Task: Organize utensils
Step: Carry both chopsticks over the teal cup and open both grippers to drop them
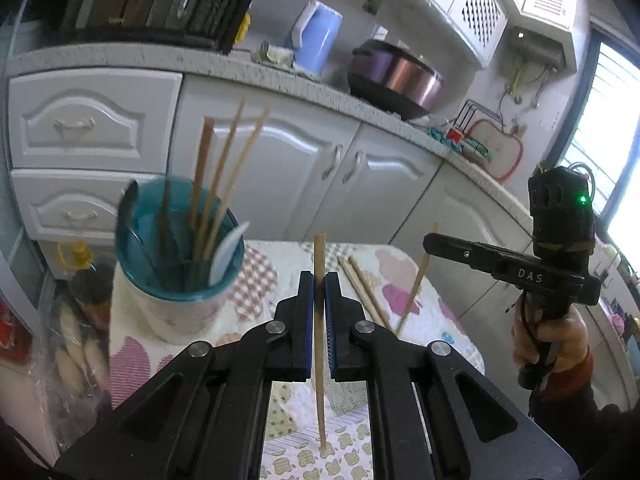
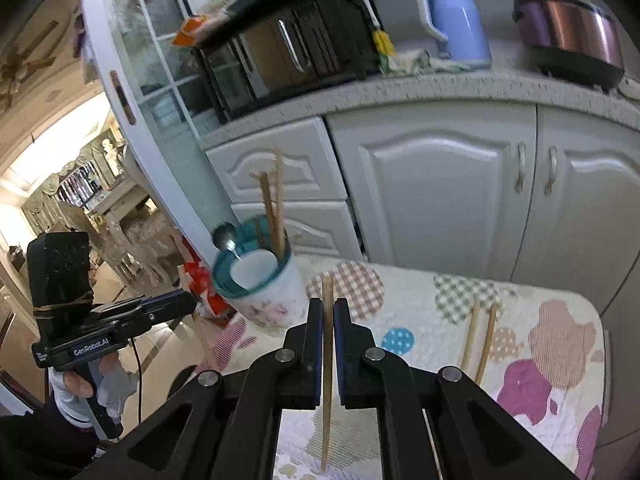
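Left claw point(image 1: 319, 280) clamped tight, right claw point(image 2: 328, 312) likewise, both raised

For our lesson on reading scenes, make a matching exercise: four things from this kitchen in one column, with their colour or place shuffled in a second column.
Things:
1. kettle
2. utensil cup
3. loose chopstick pair
4. rice cooker

Descriptions:
A. lying flat on the tablecloth
B. light blue, on the counter
C. purple and copper, on the counter
D. teal-rimmed, holding chopsticks and a spoon

Pairs: 1-B, 2-D, 3-A, 4-C

Chopsticks: two held, two lying on the cloth point(image 2: 480, 340), three in one cup point(image 1: 176, 280) (plus two spoons).
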A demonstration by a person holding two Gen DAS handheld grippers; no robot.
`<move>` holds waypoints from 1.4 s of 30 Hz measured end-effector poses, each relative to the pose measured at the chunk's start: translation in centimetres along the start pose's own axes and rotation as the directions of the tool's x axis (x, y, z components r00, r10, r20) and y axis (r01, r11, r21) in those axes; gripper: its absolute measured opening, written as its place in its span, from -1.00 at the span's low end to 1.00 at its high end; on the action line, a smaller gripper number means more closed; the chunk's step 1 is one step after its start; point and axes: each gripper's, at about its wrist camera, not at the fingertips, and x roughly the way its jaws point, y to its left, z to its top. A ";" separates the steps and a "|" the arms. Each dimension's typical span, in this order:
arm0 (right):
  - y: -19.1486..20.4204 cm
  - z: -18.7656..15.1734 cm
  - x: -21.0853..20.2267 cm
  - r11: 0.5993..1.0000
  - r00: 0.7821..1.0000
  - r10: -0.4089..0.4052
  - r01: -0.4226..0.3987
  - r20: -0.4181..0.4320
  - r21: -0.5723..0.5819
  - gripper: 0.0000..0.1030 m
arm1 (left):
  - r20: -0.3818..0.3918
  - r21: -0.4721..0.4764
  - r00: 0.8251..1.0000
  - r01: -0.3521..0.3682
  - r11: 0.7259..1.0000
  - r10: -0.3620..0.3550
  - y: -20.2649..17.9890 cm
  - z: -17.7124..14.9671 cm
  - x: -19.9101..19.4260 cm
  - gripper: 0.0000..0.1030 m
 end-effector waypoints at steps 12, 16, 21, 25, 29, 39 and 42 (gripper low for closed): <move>4.0 5.2 -3.1 0.995 0.995 0.010 -0.001 0.097 -0.095 -0.91 | 0.109 0.018 0.994 -0.006 1.000 0.004 0.0 4.7 -4.7 -0.92; 6.0 8.3 -4.4 0.989 0.990 0.019 0.002 0.140 -0.151 -0.91 | 0.175 0.037 0.983 -0.056 0.998 0.049 0.1 7.2 -6.9 -0.92; 8.2 12.1 -5.1 0.980 0.982 0.019 0.019 0.188 -0.200 -0.91 | 0.241 0.033 0.962 -0.138 0.990 0.126 1.6 10.2 -8.7 -0.92; 9.7 15.1 -4.8 0.975 0.976 0.035 0.013 0.213 -0.223 -0.91 | 0.278 0.012 0.937 -0.223 0.975 0.211 3.5 12.0 -8.9 -0.92; 10.8 16.9 -2.5 0.972 0.978 0.048 0.001 0.202 -0.235 -0.91 | 0.290 -0.008 0.917 -0.285 0.958 0.275 5.4 12.4 -7.8 -0.92; 10.1 16.0 7.4 0.983 0.992 0.046 -0.024 0.118 -0.181 -0.91 | 0.220 -0.004 0.905 -0.374 0.928 0.365 8.4 10.5 -3.3 -0.92; 8.9 14.6 10.1 0.989 0.997 0.050 -0.041 0.057 -0.145 -0.91 | 0.200 0.006 0.904 -0.387 0.922 0.378 8.5 10.0 -2.3 -0.92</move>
